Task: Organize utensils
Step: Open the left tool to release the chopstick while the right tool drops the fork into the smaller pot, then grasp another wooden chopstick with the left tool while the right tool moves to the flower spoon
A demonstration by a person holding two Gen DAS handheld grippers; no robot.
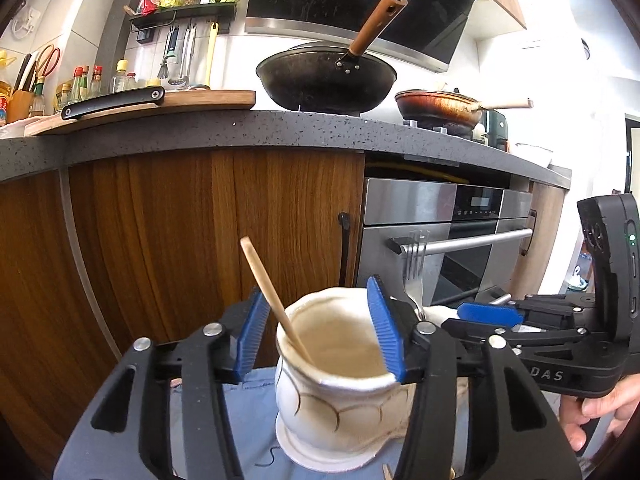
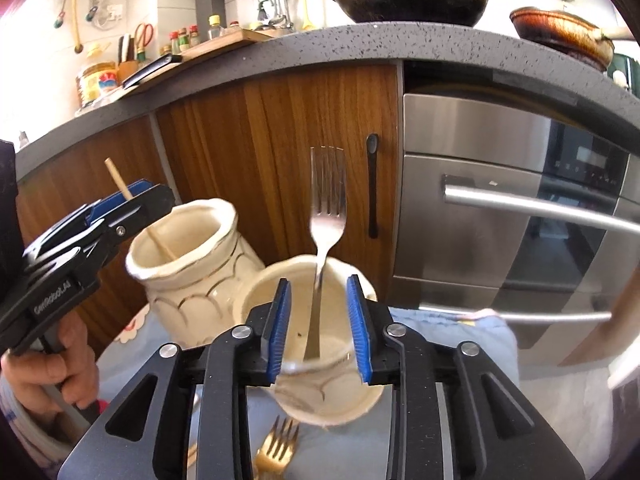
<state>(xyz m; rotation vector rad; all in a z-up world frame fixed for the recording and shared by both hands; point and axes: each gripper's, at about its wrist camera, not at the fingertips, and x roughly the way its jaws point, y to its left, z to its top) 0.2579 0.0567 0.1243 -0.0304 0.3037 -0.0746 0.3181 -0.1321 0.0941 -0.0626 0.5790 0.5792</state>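
Note:
A cream ribbed jar [image 1: 340, 400] stands on a blue cloth, and a wooden chopstick [image 1: 268, 292] leans inside it. My left gripper [image 1: 318, 330] is open above the jar's mouth, the stick close by its left pad but free. In the right wrist view a silver fork [image 2: 328, 200] stands tines up in a second cream jar [image 2: 328, 396]. My right gripper [image 2: 318, 328] is open around the fork's handle, neither pad touching it. The first jar [image 2: 188, 280] and the left gripper [image 2: 132, 196] show at the left there. The right gripper [image 1: 480, 314] reaches in from the right.
A gold fork [image 2: 276, 448] lies on the blue cloth [image 2: 460, 344] in front of the jars. Behind stand wooden cabinet doors [image 1: 220, 220], a steel oven [image 1: 460, 240] and a grey counter [image 1: 280, 132] with a wok [image 1: 326, 80]. A hand [image 2: 44, 364] holds the left gripper.

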